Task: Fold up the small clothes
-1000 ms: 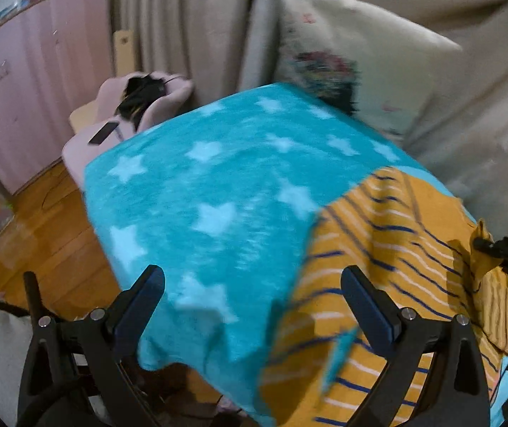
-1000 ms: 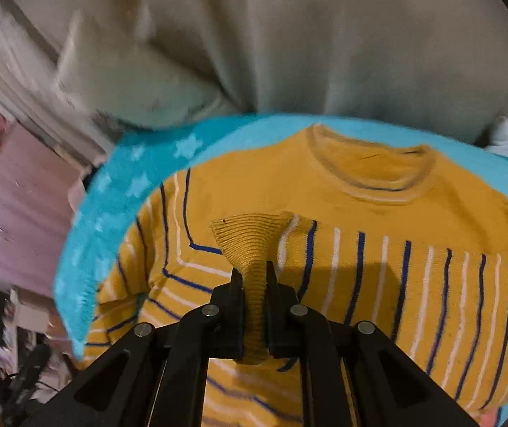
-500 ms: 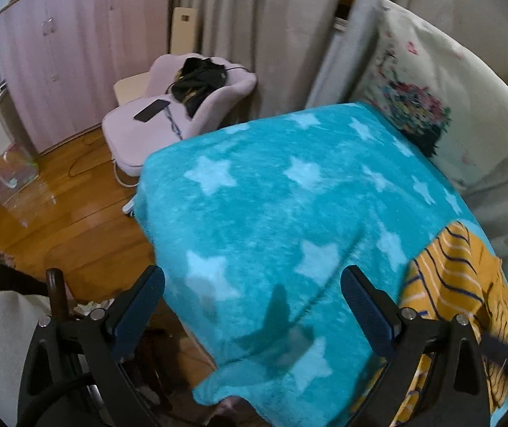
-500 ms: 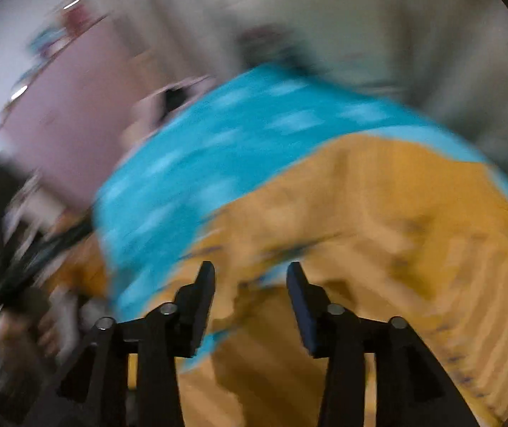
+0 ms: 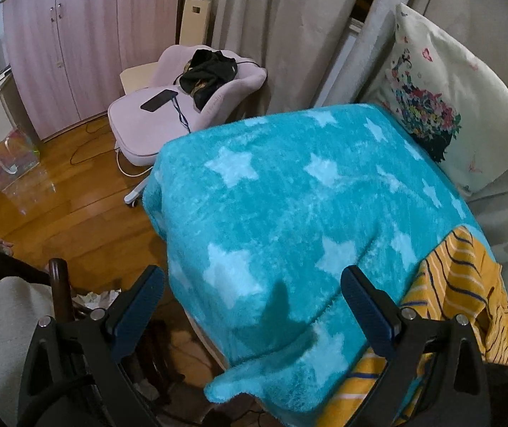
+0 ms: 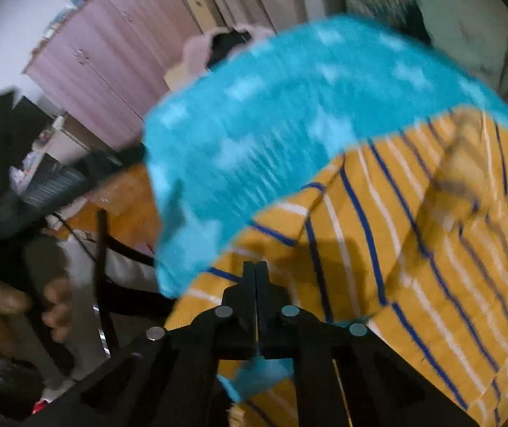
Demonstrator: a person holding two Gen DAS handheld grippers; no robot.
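A yellow sweater (image 6: 414, 220) with blue and white stripes lies on a turquoise star blanket (image 5: 307, 213). In the left wrist view the sweater (image 5: 460, 284) shows only at the right edge, bunched. My left gripper (image 5: 254, 295) is open and empty above the blanket's front left corner. My right gripper (image 6: 255, 274) is shut at the sweater's near left edge; the view is blurred, and whether cloth is pinched between the jaws cannot be told.
A floral pillow (image 5: 442, 106) leans at the back right of the blanket. A pink chair (image 5: 183, 106) with a dark garment and a phone stands on the wooden floor (image 5: 76, 213) at the left. Pink cupboards (image 5: 76, 35) and curtains line the back.
The right gripper let go of the sleeve cuff, opened, swung left to the sweater's near edge and shut again. The left gripper turned left, so most of the sweater left its view.
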